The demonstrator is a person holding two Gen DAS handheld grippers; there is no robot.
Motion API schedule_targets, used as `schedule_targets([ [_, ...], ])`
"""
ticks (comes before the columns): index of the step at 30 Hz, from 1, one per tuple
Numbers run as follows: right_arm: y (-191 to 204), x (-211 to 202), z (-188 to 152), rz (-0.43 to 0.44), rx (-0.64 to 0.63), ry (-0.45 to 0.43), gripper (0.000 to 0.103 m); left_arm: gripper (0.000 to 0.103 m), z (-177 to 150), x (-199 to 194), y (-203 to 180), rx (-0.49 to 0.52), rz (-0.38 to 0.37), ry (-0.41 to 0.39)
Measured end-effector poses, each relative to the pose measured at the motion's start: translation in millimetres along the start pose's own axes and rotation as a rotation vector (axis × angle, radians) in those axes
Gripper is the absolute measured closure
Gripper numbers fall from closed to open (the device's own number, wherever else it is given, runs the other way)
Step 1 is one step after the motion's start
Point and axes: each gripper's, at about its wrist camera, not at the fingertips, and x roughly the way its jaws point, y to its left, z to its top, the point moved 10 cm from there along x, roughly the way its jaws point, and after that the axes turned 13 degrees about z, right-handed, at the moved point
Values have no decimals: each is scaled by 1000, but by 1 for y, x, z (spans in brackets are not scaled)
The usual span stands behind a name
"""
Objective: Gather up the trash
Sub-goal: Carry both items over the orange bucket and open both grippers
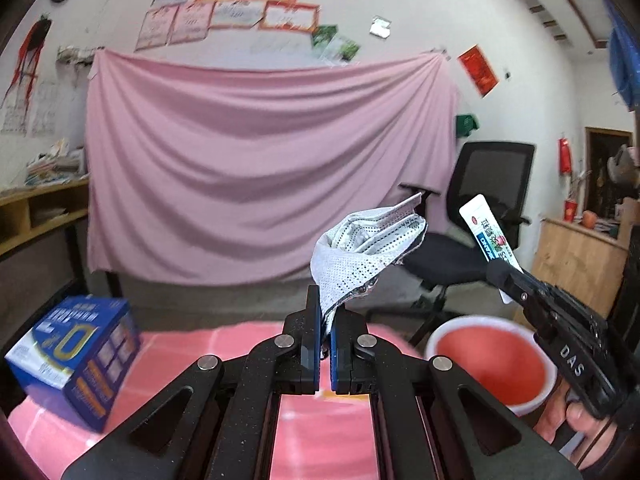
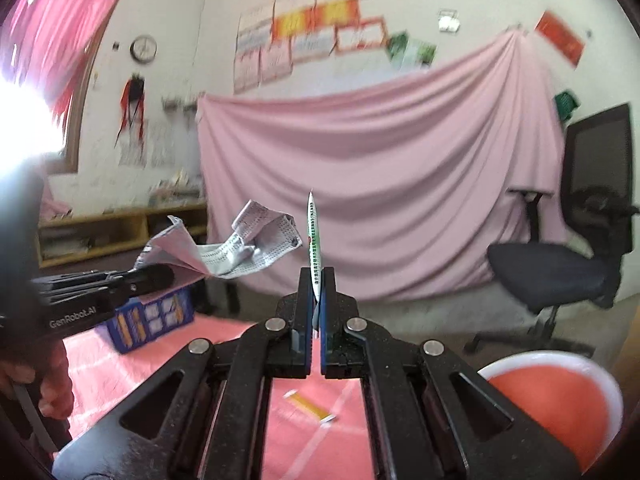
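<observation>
My left gripper (image 1: 326, 312) is shut on a crumpled white perforated wrapper (image 1: 368, 248) and holds it up in the air above the pink table. The wrapper also shows in the right wrist view (image 2: 240, 246), held by the left gripper (image 2: 168, 272). My right gripper (image 2: 316, 296) is shut on a thin white and green sachet (image 2: 313, 240), seen edge-on. In the left wrist view the sachet (image 1: 486, 236) sticks up from the right gripper (image 1: 500, 274), above a red bin with a white rim (image 1: 492, 360).
A blue carton (image 1: 76, 360) stands on the pink table at the left. A small orange wrapper (image 2: 310, 406) lies on the table (image 2: 132, 364). The red bin (image 2: 560, 408) sits at the right edge. A black office chair (image 1: 472, 232) stands behind.
</observation>
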Motion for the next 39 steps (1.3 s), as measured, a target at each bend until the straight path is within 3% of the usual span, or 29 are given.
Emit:
schedule_targets([
  [7,-29,-44,17,-111,4,-73,81,101,19,1,-62,41,-101,-55],
  [15,-85,-77,12,-268,44,-71,81,101,14,16,-136,84,-211,-20],
  [27,-162,-96,-33,-392,259,64,80,101,-20,56,-203,142,-290,158],
  [34,-193,-102,-72,-423,399,161,80,101,-47,78,-215,145,-311,301],
  [39,-204,-103,-92,-446,450,229,79,101,-61,84,-222,169,-313,350],
])
